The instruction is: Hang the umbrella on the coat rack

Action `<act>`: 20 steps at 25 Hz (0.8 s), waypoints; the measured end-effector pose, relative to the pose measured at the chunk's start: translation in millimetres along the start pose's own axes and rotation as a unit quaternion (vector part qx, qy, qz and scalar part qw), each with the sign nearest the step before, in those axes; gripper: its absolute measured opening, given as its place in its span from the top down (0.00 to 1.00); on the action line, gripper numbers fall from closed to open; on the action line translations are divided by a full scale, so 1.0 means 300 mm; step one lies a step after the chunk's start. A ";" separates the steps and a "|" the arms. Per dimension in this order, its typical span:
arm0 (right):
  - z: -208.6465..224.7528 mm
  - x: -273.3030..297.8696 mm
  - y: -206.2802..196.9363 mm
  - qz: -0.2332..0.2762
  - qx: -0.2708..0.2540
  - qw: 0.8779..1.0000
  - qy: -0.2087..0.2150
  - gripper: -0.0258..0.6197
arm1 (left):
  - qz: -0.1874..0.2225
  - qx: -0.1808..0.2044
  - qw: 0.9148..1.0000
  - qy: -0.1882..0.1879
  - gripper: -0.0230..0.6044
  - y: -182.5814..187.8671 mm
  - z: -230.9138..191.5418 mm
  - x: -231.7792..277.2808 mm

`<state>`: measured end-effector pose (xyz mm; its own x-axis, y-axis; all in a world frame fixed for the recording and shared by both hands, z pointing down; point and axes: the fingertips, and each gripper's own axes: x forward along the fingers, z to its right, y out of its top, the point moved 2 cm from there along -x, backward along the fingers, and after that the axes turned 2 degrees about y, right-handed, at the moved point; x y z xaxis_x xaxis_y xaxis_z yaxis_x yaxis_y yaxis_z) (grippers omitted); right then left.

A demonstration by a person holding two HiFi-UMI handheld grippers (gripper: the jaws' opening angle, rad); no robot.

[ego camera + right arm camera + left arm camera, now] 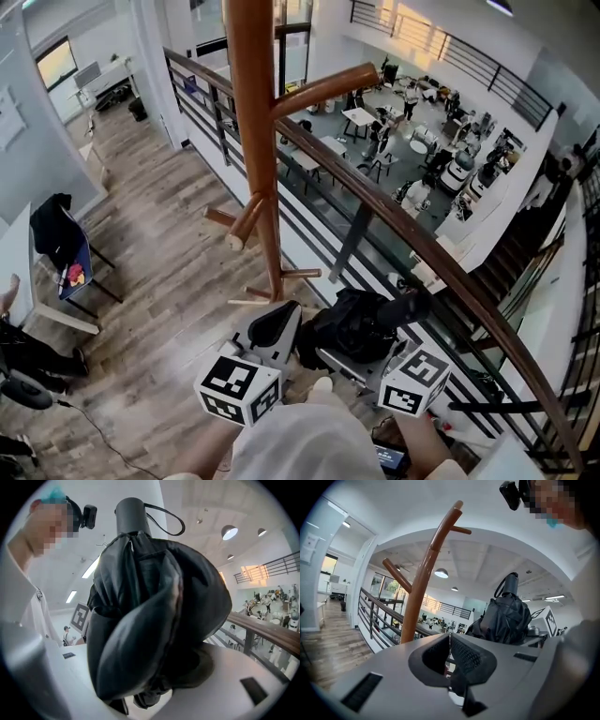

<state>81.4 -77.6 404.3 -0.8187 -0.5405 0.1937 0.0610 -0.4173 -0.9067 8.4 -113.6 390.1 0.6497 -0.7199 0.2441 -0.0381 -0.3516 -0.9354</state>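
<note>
- Gripping the folded black umbrella [154, 620] low on its bundled fabric, the right tool [157, 691] has both jaws clamped on it. In the right gripper view the fabric fills all the space between them.
- The umbrella stands about upright in this tool. Its dark grey handle [131, 513] is at the top, and a thin black wrist strap [165, 517] makes a loop beside the handle.
- The left tool [450, 654] has its jaws pressed together, with nothing between them. It does not touch the umbrella, which is just beside it on its right.
- In the head view both tools are low in the picture and side by side, each with its marker cube toward the person. The umbrella is in front of the right one.
- The coat rack [255, 141] is a brown wooden pole which stands on the wooden floor [159, 272], directly in front of the tools. Its foot is near the umbrella, but whether they touch cannot be told.
- One long peg [323, 91] goes out from the pole to the right, high up, and shorter pegs [246, 220] go out lower down.
- The umbrella is in the tool and not yet on any peg.
- A dark rounded railing [403, 230] runs diagonally behind the rack. Beyond it, a lower hall with tables and people is visible.
</note>
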 end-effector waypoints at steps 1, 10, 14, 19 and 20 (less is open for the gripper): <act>0.003 -0.003 0.013 -0.005 -0.005 1.000 0.003 0.51 | -0.003 0.006 1.000 -0.005 0.92 0.009 0.006 0.003; -0.011 0.003 0.103 -0.025 -0.045 0.999 0.006 0.51 | 0.001 0.028 1.000 -0.002 0.92 0.077 0.004 -0.018; -0.042 0.011 0.151 -0.020 -0.043 0.998 0.031 0.51 | 0.011 0.030 0.999 0.006 0.92 0.112 -0.007 -0.033; -0.061 0.016 0.182 -0.030 -0.056 0.997 0.047 0.51 | 0.011 0.031 0.999 0.004 0.92 0.126 -0.006 -0.044; -0.062 0.014 0.188 -0.033 -0.059 0.996 0.051 0.51 | 0.011 0.029 0.999 0.005 0.92 0.128 -0.005 -0.045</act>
<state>70.8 -89.7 346.9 -0.8733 -0.4341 0.2210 -0.0578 -0.3581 -0.9319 -2.9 -118.4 351.3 0.6414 -0.7334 0.2252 -0.0078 -0.2998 -0.9540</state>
